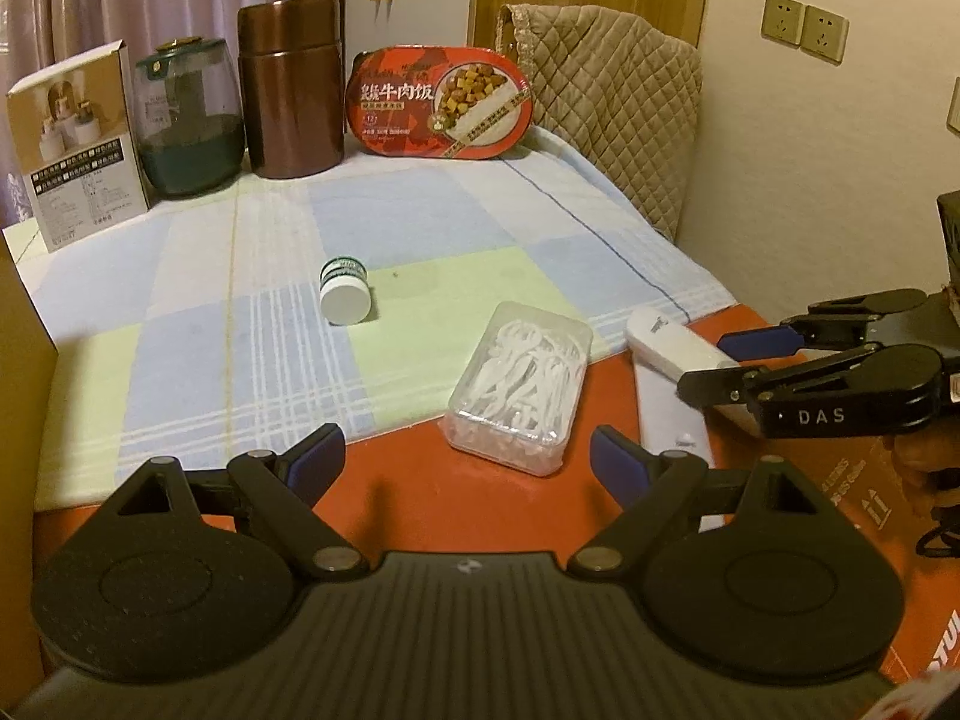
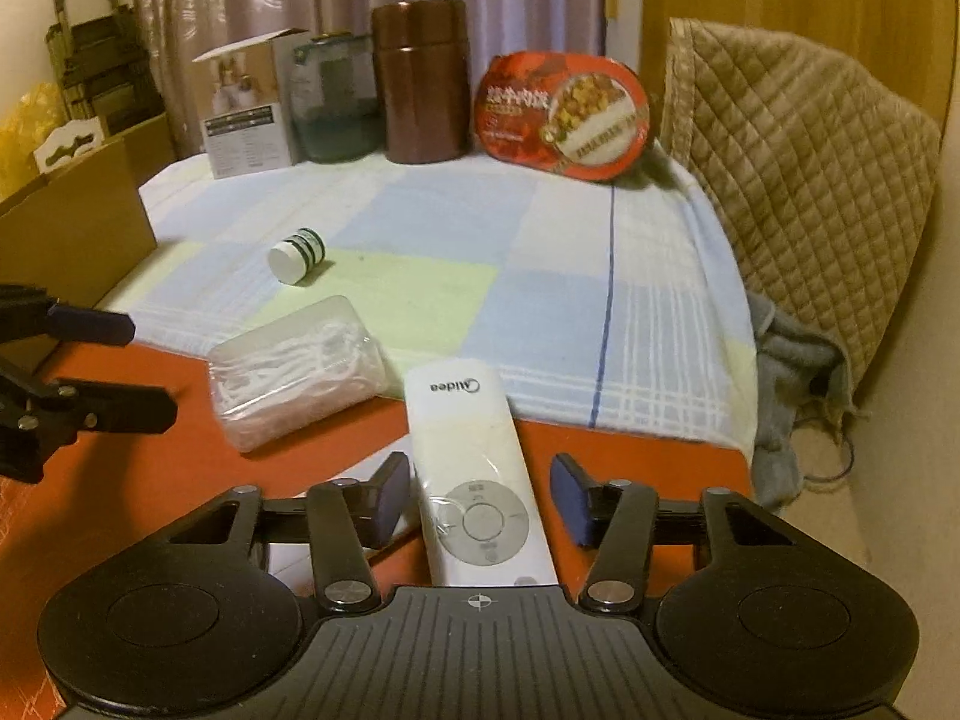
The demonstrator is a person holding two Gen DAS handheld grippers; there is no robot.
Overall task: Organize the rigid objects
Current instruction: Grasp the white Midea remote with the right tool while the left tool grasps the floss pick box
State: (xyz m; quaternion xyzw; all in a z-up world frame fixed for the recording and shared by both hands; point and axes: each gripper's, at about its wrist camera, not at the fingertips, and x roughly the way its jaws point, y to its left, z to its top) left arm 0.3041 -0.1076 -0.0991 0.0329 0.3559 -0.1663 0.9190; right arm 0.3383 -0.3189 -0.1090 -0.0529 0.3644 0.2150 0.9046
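White plastic remote (image 2: pixel 474 474) lies on the red tabletop (image 2: pixel 180 372), between my right gripper (image 2: pixel 480 501) pads, which stand apart on either side, not yet clamping. I fear it slipping sideways if one pad lands first. My left gripper (image 1: pixel 462 465) hangs wide apart near the clear box (image 1: pixel 519 384).

Table layout, near edge to back wall

Remote (image 2: pixel 474 468) lies nearest, w/ floss-pick box (image 2: pixel 297 372) just left of it; small bottle (image 2: pixel 297 255) on its side further back on the cloth (image 2: pixel 600 300). Back row, L to R: carton (image 1: pixel 78 144), jar (image 1: pixel 189 120), canister (image 1: pixel 291 90), meal tray (image 1: pixel 441 102) (propped upright). Quilted chair (image 2: pixel 798 192) to the right.
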